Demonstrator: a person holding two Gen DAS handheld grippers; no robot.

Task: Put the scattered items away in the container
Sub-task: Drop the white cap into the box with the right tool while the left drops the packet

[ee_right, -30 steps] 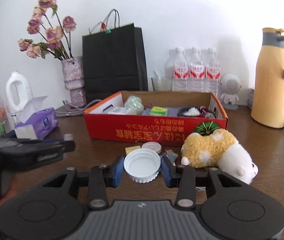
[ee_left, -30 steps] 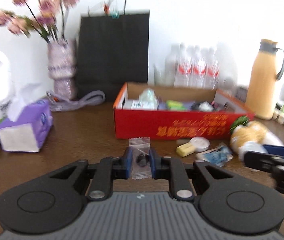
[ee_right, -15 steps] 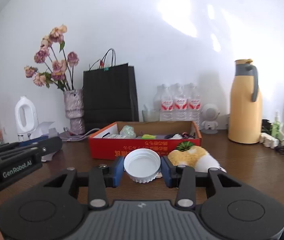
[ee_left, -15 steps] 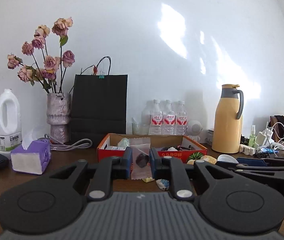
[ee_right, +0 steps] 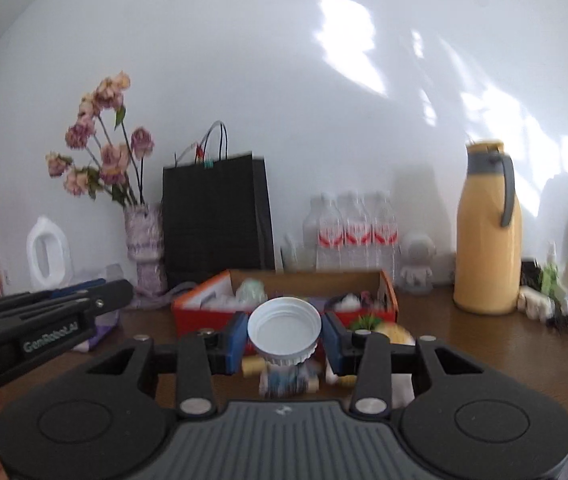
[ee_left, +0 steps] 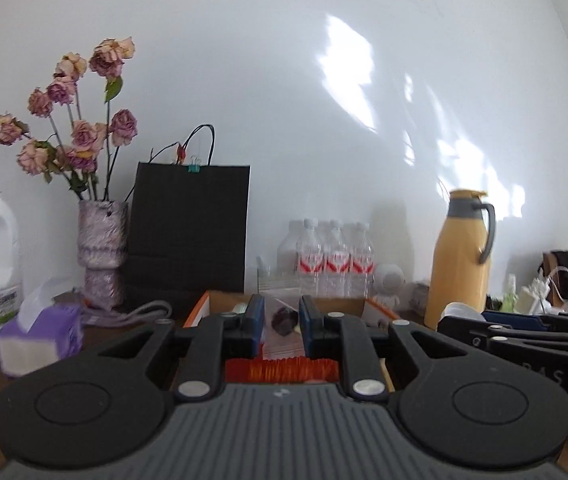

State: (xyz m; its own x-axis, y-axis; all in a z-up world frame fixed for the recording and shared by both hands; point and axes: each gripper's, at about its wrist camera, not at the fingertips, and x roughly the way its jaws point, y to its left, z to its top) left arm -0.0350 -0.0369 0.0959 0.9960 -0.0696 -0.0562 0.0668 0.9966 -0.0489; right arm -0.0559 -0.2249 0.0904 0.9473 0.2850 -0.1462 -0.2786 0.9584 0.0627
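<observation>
A clear sachet with a dark lump inside sits low centre, pinched upright by the left gripper, which points level. The right gripper clamps a white ribbed cap, hollow side up, before the red box.

A small clear packet with a dark lump inside was pinched between the blue pads of the left gripper, held level before the red cardboard box. The right gripper was seen alongside, beside the yellow thermos jug. A black paper bag was seen behind.
</observation>
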